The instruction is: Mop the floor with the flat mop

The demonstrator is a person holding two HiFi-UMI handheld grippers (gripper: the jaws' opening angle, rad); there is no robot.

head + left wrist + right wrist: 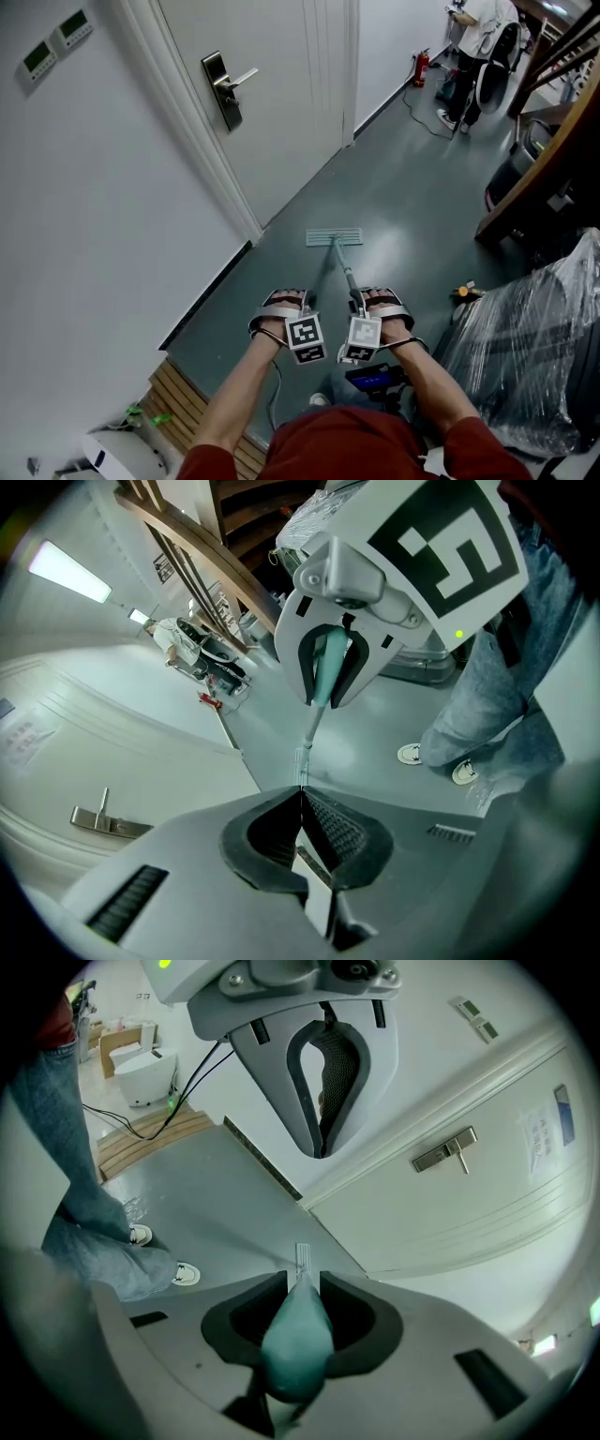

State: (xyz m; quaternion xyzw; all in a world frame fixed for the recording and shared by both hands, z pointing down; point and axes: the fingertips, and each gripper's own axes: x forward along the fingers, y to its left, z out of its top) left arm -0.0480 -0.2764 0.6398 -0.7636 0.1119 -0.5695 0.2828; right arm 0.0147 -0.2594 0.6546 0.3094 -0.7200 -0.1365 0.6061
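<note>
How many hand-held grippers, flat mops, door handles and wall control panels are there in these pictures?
Hand-held grippers: 2 (left hand-held gripper, right hand-held gripper)
Flat mop: 1
Door handle: 1
Wall control panels: 2
Total: 6

Smooth glossy floor (pixel 394 178), metal mop pole (pixel 342 265)
</note>
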